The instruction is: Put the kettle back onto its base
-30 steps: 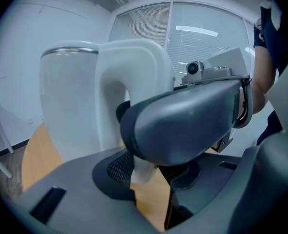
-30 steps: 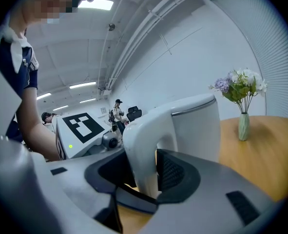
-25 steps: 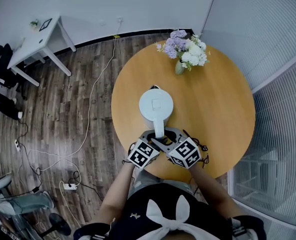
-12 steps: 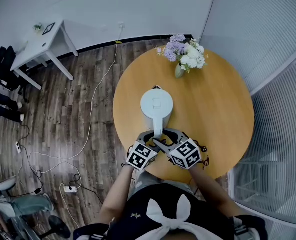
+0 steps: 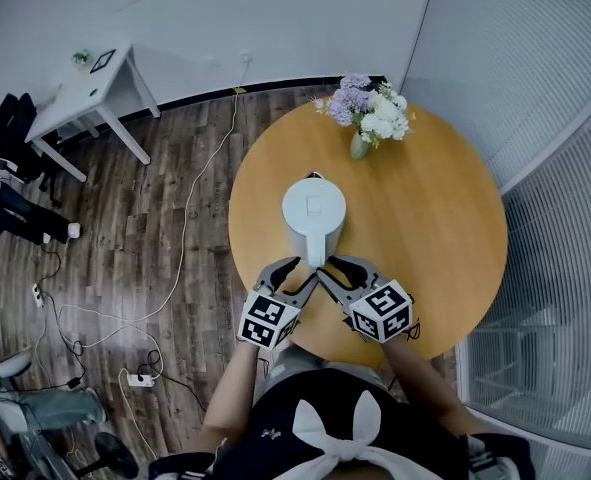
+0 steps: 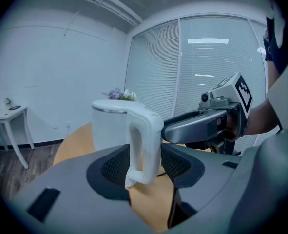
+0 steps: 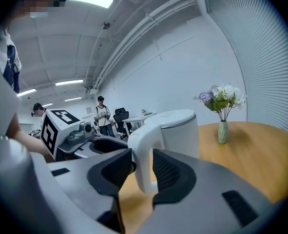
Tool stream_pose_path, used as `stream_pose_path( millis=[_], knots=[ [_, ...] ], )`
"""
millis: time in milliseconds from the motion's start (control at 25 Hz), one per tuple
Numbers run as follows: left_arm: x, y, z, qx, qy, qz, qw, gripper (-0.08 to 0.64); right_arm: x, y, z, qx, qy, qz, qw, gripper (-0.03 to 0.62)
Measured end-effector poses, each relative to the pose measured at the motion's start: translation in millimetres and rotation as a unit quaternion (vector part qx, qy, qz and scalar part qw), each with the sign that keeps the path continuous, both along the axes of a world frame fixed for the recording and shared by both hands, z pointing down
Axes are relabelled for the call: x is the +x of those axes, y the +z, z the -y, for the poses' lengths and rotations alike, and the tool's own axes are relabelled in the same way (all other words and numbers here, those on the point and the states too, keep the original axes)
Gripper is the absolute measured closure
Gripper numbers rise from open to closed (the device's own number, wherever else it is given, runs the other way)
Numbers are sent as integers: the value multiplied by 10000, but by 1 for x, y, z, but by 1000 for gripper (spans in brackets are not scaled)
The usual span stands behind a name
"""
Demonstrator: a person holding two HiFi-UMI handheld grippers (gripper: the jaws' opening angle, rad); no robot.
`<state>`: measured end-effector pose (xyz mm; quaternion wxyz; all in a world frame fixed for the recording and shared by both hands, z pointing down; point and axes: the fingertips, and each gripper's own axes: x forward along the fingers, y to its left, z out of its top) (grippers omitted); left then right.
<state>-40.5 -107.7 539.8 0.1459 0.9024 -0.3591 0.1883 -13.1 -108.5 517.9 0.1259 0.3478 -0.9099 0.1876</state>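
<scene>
Kettle stands upright on the round wooden surface, left of its middle, handle turned toward you; can't tell a base under it; your left gripper sits just off the handle, fingers spread wide, handle in the gap, pads clear of it; your right gripper is beside it, fingers closing, handle between them, not pinched; flower vase at the far edge.

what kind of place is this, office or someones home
Probably an office or meeting room: glass walls with blinds, a round wooden table bearing a vase of flowers, and a white desk by the wall.
</scene>
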Motion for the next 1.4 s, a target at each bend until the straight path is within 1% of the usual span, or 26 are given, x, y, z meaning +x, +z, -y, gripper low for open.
stream_pose_path(
  millis=[80,160,280,360,400,560,680,880,1400],
  knots=[
    [-3,-15,2,230,-103,-32,9997,345,1,-13,1,142,69,124,9998,465],
    [-4,-29,2,355,-165,-65,9992,360,2,-26,2,311,134,227,9992,496],
    [-2,-47,2,602,-264,-8,9978,421,2,-44,2,577,194,368,9975,534],
    [-3,-60,4,784,-456,-63,9959,481,2,-56,2,732,227,446,9961,548],
    [-4,-66,6,838,-572,-125,9948,499,2,-61,2,796,248,461,9955,554],
    [-12,-84,10,909,-927,-365,9909,527,4,-78,3,1011,319,415,9935,568],
    [-17,-94,9,882,-1097,-459,9890,534,3,-86,1,1126,339,312,9926,569],
    [-19,-99,9,925,-1220,-405,9874,534,-1,-89,-2,1182,339,236,9921,569],
    [-9,-104,-1,954,-1082,-370,9888,534,-2,-86,-8,1103,395,52,9931,569]
  ],
)
